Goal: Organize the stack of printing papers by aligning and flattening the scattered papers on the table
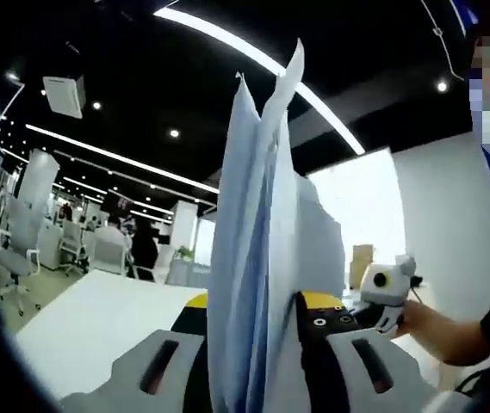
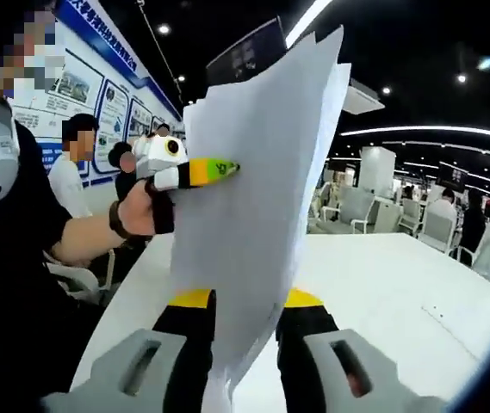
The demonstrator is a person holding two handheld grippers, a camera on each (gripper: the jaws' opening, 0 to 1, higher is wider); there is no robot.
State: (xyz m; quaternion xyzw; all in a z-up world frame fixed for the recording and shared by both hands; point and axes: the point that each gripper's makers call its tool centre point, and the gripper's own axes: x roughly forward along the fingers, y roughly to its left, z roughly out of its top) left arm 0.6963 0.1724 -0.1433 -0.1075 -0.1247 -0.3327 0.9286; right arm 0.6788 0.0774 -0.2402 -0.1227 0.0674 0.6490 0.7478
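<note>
In the left gripper view we see our left gripper (image 1: pixel 257 344) clenched on the stack of papers (image 1: pixel 262 258). The sheets stand upright between its two black, yellow-tipped jaws and rise edge-on toward the ceiling. They fan apart slightly at the top, where the edges sit at uneven heights. The stack is lifted clear of the white desk (image 1: pixel 98 318), which stretches away below and behind it. Past the papers, near the desk's far side, the right gripper (image 1: pixel 387 288) appears, with a person's hand (image 1: pixel 421 323) wrapped around it.

In the right gripper view our right gripper (image 2: pixel 243 335) also grasps the same papers (image 2: pixel 253 198), its jaws closed on their lower edge. Here the sheets face us broadside, tilted a little, with the rear sheets offset beyond the front one along the upper edge. The left gripper (image 2: pixel 219 169) meets the papers at their side edge, its yellow tip touching the front sheet. A gloved hand (image 2: pixel 145 211) holds that gripper. The desk (image 2: pixel 400 292) spreads out beneath and behind the stack, and the papers are not resting on it.

Beyond the desk's far edge stand office chairs (image 2: pixel 438 228) and more white furniture. Posters (image 2: pixel 111 107) line a blue-trimmed wall, with people seated below them.
</note>
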